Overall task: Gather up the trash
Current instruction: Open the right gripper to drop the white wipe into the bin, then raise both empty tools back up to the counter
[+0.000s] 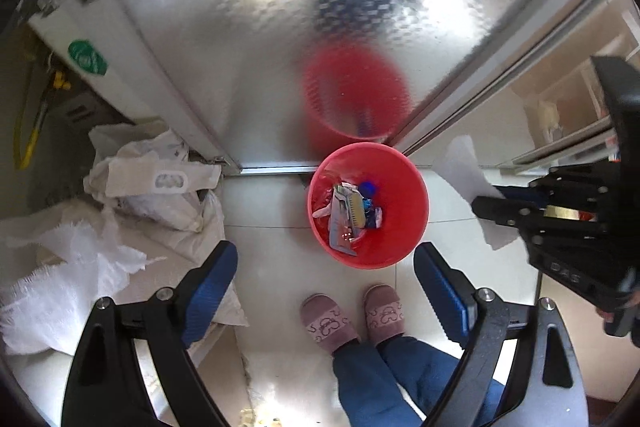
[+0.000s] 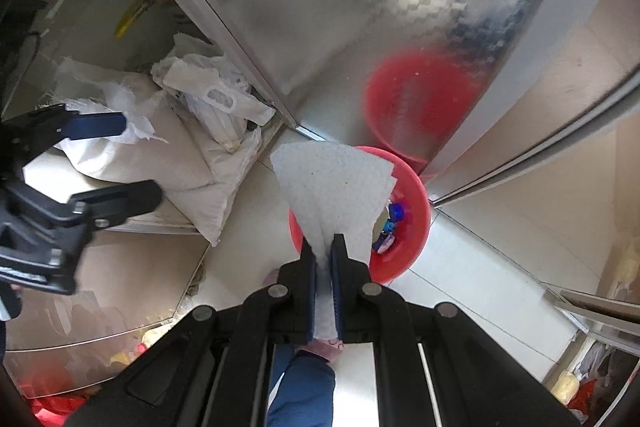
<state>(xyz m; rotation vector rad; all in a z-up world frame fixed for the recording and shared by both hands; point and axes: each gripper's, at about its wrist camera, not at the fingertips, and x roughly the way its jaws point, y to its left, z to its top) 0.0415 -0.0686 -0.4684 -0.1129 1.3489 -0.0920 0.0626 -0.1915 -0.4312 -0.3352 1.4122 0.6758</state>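
A red bin [image 1: 404, 211] stands on the tiled floor against a metal door, with wrappers and a blue cap [image 1: 348, 215] inside. My left gripper [image 1: 325, 259] hangs above the bin, open wide, nothing between its blue pads. My right gripper [image 2: 324, 243] is shut on a white paper towel [image 2: 332, 183], which fans out over the left part of the bin [image 2: 412, 211]. In the left wrist view the right gripper [image 1: 496, 205] comes in from the right edge, with the towel [image 1: 464, 171] to the right of the bin. The left gripper [image 2: 136, 157] shows at the left of the right wrist view.
A patterned metal door [image 1: 240, 27] behind the bin mirrors it in red. White sacks and torn plastic [image 1: 160, 187] are piled to the left. The person's slippers [image 1: 328, 323] and blue trouser legs stand just in front of the bin. A door rail [image 1: 500, 79] runs off to the right.
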